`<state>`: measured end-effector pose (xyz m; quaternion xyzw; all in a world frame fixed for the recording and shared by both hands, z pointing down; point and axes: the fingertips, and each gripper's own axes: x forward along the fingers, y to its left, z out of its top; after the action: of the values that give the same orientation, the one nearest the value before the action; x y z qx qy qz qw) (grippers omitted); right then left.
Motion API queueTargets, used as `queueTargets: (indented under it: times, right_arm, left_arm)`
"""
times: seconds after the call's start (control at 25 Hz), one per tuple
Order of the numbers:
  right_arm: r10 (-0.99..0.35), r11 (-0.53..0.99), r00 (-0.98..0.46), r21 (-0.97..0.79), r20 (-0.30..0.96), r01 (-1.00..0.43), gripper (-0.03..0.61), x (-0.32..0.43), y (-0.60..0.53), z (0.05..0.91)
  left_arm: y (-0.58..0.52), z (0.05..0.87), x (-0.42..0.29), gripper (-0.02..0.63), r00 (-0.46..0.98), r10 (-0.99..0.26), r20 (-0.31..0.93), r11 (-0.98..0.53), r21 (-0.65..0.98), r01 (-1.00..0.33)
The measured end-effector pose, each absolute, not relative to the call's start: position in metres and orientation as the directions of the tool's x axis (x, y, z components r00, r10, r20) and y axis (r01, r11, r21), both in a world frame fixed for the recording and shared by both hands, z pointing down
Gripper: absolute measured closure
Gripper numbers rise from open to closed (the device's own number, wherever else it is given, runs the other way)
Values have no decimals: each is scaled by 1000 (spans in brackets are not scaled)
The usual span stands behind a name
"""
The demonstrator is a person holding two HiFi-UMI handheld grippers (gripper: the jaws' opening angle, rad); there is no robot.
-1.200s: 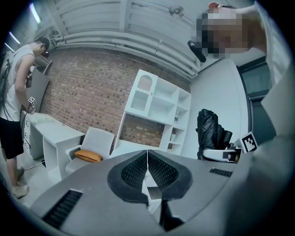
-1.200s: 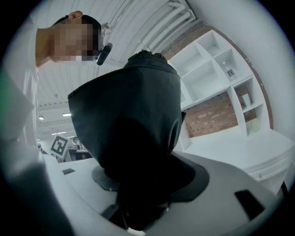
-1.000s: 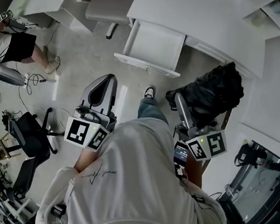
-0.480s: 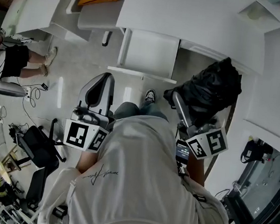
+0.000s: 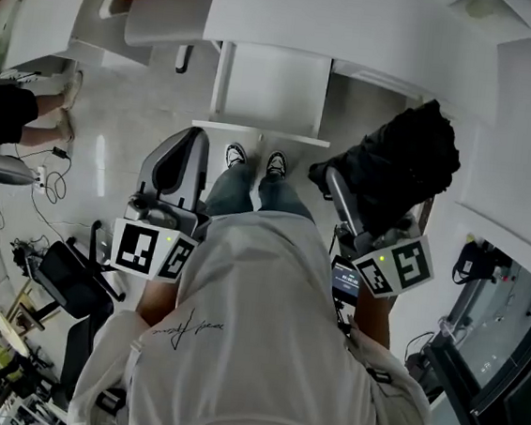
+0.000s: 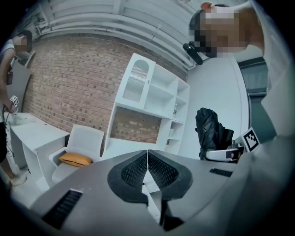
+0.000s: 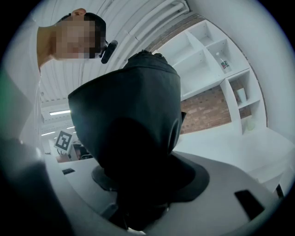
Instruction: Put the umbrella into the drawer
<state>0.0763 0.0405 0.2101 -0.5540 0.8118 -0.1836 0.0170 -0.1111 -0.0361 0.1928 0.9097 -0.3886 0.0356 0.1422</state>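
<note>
Right claw (image 5: 336, 188) was clamped on the bundled black fabric umbrella (image 5: 404, 170), held up right of the open white drawer (image 5: 260, 134) at the white table's (image 5: 360, 28) front edge, left claw (image 6: 147, 166) pinched together on nothing, so I reckoned that floppy bundle could snag the drawer's rim.

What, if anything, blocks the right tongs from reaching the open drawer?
Probably nothing, so likely yes. The drawer stands open ahead of the person's shoes; nothing shows between it and the right tongs, shut on the black umbrella.
</note>
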Motion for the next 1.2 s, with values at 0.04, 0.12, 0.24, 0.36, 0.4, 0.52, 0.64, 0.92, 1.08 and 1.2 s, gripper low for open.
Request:
queueTargets:
  times: [0.04,0.12,0.24,0.36,0.4,0.52,0.64,0.92,1.08,1.2]
  right_arm:
    - [-904,318,-386,-317,181,-893,330,75,39,211]
    - [-902,317,-390,-326,187,-891,330,75,37,215]
    - [-897,318,-395,-335,195,-887,330,76,32,221]
    - [-892,321,-400,-332,208,-887,330,76,26,228]
    - [-890,322,-403,-332,212,-886,330,76,25,230]
    - [-883,330,-412,-325,227,-886,330,78,19,235]
    - [-872,342,-423,-311,246,-887,330,76,14,241]
    - [-852,363,-449,-314,268,-877,330,70,9,250]
    - [-839,379,-465,-311,282,-872,330,64,3,256]
    - [-830,387,-475,-310,293,-868,330,62,0,262]
  left_arm:
    - [-39,193,-109,597,702,-690,176,-665,226,-711]
    - [-44,193,-105,597,711,-681,178,-675,223,-703]
    - [-46,196,-101,597,719,-671,181,-680,234,-694]
    - [-46,199,-98,597,727,-659,191,-685,244,-686]
    - [-46,200,-96,597,729,-656,194,-687,247,-684]
    - [-47,203,-93,597,730,-654,200,-685,255,-683]
    - [-48,205,-94,597,727,-656,205,-679,260,-686]
    - [-46,209,-98,597,719,-659,222,-665,273,-695]
    - [-49,214,-101,597,719,-655,232,-663,281,-694]
    - [-49,217,-101,597,719,-653,238,-661,284,-694]
